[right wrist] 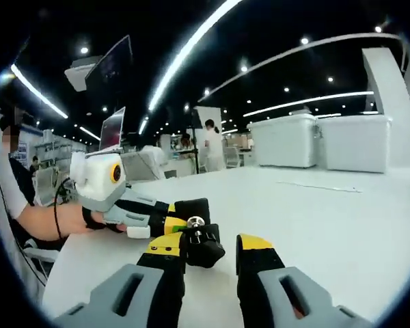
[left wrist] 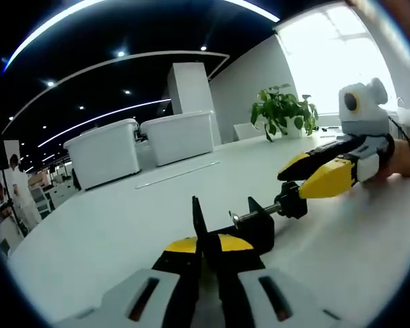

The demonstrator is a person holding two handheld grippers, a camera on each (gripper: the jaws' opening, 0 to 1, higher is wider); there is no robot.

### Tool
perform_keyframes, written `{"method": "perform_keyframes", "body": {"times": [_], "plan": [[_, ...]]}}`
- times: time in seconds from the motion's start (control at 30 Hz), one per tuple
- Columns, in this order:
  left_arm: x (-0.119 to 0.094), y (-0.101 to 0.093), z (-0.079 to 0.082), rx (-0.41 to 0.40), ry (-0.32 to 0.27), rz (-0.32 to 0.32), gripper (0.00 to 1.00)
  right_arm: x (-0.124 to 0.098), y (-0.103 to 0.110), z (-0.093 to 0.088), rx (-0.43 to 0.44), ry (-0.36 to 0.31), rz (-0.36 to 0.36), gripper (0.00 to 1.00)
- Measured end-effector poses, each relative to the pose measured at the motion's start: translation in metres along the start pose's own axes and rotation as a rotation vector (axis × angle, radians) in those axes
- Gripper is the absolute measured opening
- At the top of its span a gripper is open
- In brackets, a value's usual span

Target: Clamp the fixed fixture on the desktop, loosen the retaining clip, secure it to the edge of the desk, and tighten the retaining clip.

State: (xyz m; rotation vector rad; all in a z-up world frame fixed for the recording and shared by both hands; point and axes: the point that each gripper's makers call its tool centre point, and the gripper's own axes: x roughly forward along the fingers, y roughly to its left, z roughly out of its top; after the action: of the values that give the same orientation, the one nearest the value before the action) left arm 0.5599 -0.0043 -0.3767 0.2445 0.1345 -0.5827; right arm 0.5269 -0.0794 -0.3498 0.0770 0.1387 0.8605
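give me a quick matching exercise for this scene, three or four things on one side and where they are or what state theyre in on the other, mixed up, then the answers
Things:
1. left gripper
2. right gripper
3. potted plant
4. white storage bins

Places or states:
A. at the far end of the white desk, by the bright window
B. shut on the black clamp body
C. side by side beyond the desk
D. jaws around the clamp's screw knob

Pairs: 1-B, 2-D, 3-A, 4-C

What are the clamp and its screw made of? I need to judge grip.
The clamp body looks like matte black metal or hard plastic; the pictures cannot settle which. Its screw looks like bare steel: silvery and shiny. The knob looks like black plastic, dull with ribbed edges.
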Motion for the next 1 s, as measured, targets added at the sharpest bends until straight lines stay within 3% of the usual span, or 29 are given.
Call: {"method": "perform_keyframes", "body": {"times": [0.37,0.6,0.87,1.0], "plan": [[0.0,0.0,0.0,0.0,0.0,0.001,0.08,0.004,0.008,-0.002,0.096,0.024,0.066,0.18],[0.0,0.0,0.0,0.001,-0.001,0.001,0.08,0.003,0.013,-0.002,0.039,0.015,0.061,0.17],[0.0,0.0,0.0,0.0,-0.001,0.003,0.08,0.003,0.018,0.002,-0.214,-0.024,0.033,0.17],[0.0,0.0,0.0,0.001,0.0,0.007,0.08,0.004,0.025,0.002,-0.489,-0.034,-0.016,0.16]]}}
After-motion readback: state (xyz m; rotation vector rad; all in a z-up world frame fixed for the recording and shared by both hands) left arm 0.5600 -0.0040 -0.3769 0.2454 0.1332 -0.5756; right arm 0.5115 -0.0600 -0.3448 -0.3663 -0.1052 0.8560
